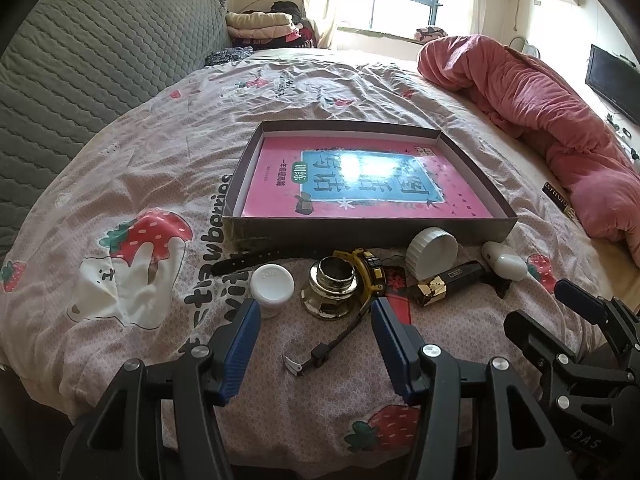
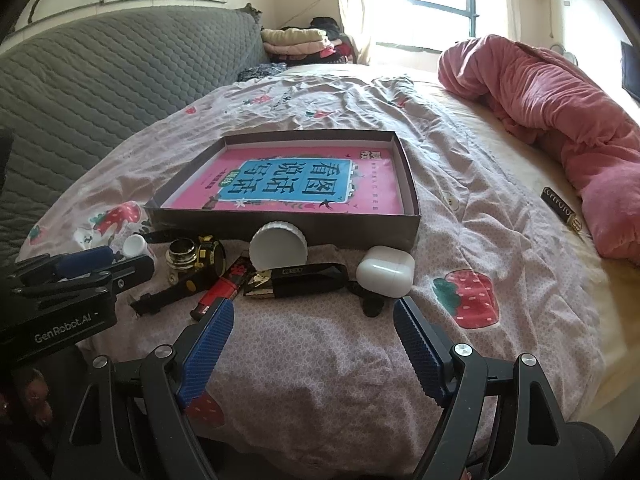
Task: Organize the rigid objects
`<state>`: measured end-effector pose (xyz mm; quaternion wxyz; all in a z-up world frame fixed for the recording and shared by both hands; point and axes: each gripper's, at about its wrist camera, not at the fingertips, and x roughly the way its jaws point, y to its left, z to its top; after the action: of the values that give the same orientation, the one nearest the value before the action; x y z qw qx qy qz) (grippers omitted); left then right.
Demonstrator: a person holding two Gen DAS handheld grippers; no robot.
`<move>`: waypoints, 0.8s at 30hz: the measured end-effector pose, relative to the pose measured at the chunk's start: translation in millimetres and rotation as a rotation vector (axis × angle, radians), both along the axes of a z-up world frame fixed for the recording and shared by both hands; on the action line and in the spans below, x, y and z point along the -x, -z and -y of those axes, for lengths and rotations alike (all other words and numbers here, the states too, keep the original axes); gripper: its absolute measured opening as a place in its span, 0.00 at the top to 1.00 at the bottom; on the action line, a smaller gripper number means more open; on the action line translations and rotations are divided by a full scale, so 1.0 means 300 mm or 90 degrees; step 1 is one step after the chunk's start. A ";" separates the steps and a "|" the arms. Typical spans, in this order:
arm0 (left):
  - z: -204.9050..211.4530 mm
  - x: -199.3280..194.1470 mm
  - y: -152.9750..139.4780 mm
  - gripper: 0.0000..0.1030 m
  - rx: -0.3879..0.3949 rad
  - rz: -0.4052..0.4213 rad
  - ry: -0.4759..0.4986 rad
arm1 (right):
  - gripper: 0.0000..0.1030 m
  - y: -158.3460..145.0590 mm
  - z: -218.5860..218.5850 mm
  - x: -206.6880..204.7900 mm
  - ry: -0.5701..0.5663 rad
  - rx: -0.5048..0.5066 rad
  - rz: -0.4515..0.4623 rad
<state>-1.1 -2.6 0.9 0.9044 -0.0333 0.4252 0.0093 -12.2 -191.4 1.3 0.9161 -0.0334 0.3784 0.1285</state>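
Observation:
A shallow dark box (image 1: 360, 230) (image 2: 328, 232) holding a pink book lies on the bed. In front of it lie a small white jar (image 1: 272, 288) (image 2: 134, 246), a gold knob (image 1: 332, 290) (image 2: 182, 258), a yellow tape measure (image 1: 370, 266), a white ribbed lid (image 1: 432, 252) (image 2: 278, 248), a black-and-gold case (image 1: 448, 284) (image 2: 296, 280), a white earbud case (image 1: 504, 260) (image 2: 386, 272), a red lighter (image 2: 224, 288) and a black strap (image 1: 256, 260). My left gripper (image 1: 316, 312) is open just before the knob. My right gripper (image 2: 314, 312) is open before the black-and-gold case.
A rolled pink quilt (image 1: 540, 96) (image 2: 560, 96) lies along the bed's right side, with a black bar (image 2: 558, 210) beside it. A grey quilted headboard (image 1: 80, 80) stands at the left. The window is at the back.

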 end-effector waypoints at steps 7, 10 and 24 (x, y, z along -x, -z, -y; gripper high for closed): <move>0.002 0.000 -0.002 0.45 0.002 0.000 0.001 | 0.20 -0.006 -0.001 0.003 -0.002 -0.001 0.004; 0.002 0.001 -0.002 0.45 0.003 -0.001 0.001 | 0.20 -0.006 -0.002 0.005 -0.001 -0.003 0.002; 0.004 0.002 0.000 0.45 0.007 -0.005 0.001 | 0.20 -0.007 0.000 0.005 0.002 -0.005 0.000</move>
<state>-1.7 -3.7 0.8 0.9027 -0.0379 0.4285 0.0067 -13.8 -191.3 3.2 0.9164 -0.0293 0.3779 0.1286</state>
